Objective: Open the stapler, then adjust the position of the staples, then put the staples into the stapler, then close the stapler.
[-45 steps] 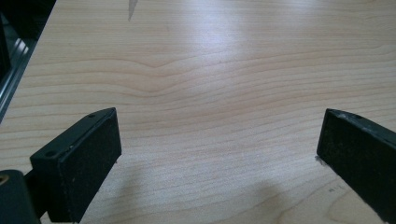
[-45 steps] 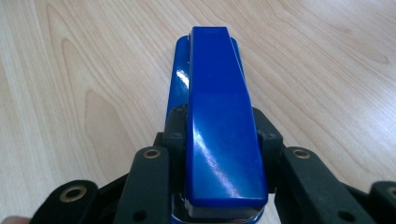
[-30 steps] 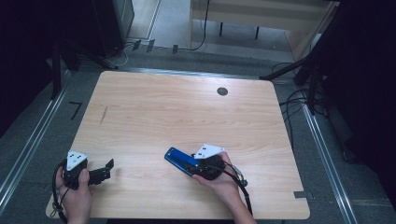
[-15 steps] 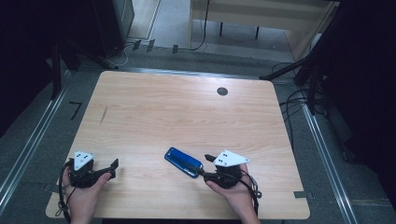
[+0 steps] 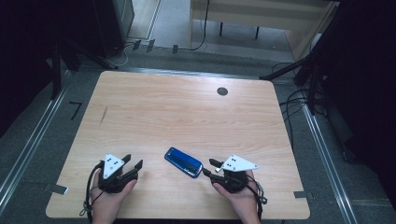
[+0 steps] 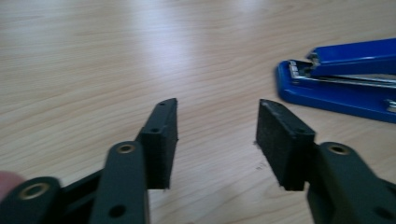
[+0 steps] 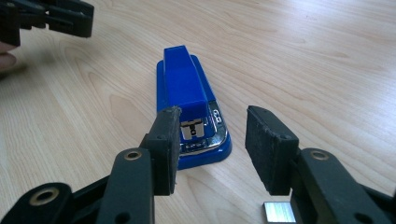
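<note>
The blue stapler (image 6: 341, 86) gets chopped off by the right edge in the left gripper view, its logo is too blurry to read in the right gripper view, and a fingertip (image 6: 8, 179) barely pokes in bottom-left.

No legible text or labels.

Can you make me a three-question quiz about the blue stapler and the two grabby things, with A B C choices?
1. Where does the blue stapler lie?
A. between the two hand-held grippers
B. at the table's far edge
C. on the floor

2. How many staplers lie on the table?
A. three
B. two
C. one

3. How do the right hand-held gripper's jaws stand?
A. shut on the stapler
B. open, holding nothing
C. shut on a cable

Answers:
1 A: it lies between the left hand-held gripper and the right one.
2 C: just one blue stapler is there.
3 B: a wide gap shows between the pads.
</note>
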Motion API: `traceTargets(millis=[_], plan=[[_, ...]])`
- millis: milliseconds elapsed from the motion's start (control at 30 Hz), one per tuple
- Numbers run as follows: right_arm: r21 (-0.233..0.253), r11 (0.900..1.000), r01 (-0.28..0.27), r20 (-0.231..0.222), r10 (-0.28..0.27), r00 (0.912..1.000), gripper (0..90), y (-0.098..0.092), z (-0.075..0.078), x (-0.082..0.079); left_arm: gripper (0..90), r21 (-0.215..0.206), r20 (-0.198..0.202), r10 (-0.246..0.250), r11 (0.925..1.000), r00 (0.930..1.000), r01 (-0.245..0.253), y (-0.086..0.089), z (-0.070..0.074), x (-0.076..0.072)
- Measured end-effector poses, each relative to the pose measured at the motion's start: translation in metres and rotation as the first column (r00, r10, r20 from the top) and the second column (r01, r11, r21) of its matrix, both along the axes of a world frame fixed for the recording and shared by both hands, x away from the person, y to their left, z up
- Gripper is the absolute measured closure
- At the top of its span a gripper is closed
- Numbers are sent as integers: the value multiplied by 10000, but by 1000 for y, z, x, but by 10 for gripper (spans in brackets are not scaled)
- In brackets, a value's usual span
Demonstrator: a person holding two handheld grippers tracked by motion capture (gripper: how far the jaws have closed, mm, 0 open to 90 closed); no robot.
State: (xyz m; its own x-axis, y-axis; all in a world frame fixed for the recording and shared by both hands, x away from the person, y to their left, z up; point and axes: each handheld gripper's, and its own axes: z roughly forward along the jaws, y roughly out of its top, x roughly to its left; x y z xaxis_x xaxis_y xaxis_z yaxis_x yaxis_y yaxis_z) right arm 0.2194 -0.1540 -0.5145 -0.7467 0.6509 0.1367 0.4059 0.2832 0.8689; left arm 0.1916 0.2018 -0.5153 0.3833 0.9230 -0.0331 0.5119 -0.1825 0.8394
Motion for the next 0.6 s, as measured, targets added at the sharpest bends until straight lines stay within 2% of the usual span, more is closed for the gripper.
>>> traceTargets(millis=[33, 100, 233, 300, 367, 467, 500, 567, 600], plan=[[0, 10000, 0, 0, 0, 10000, 579, 0, 0, 0, 585, 0, 0, 0, 10000, 10000, 0, 0, 0, 0], [142, 9999, 71, -196, -68, 9998, 602, 2, -2, 2, 643, -42, -97, -433, 9991, 9990, 432, -16, -1, 2], [217, 9990, 393, -191, -389, 9991, 621, 0, -1, 4, 743, 38, -87, -810, 9967, 9967, 811, -27, -1, 5], [277, 9974, 664, -202, -658, 9976, 622, -2, -1, 5, 786, -104, -135, -1146, 9934, 9933, 1145, -39, 0, 11], [323, 9962, 812, -238, -805, 9965, 636, -4, -2, 5, 819, -47, -135, -1443, 9895, 9894, 1443, -49, -1, 15], [444, 9947, 922, -341, -907, 9953, 685, -7, -5, 4, 839, 57, -91, -2013, 9795, 9795, 2013, -61, -2, 18], [565, 9939, 943, -393, -922, 9950, 707, -8, -6, 4, 849, 57, -91, -2013, 9795, 9795, 2013, -61, -2, 18], [457, 9941, 985, -466, -964, 9943, 758, -8, -9, 4, 875, -144, -208, -2402, 9707, 9705, 2399, -66, -4, 22], [301, 9947, 982, -550, -965, 9938, 780, -7, -9, 4, 892, -280, -215, -2444, 9694, 9694, 2438, -66, -4, 22]])
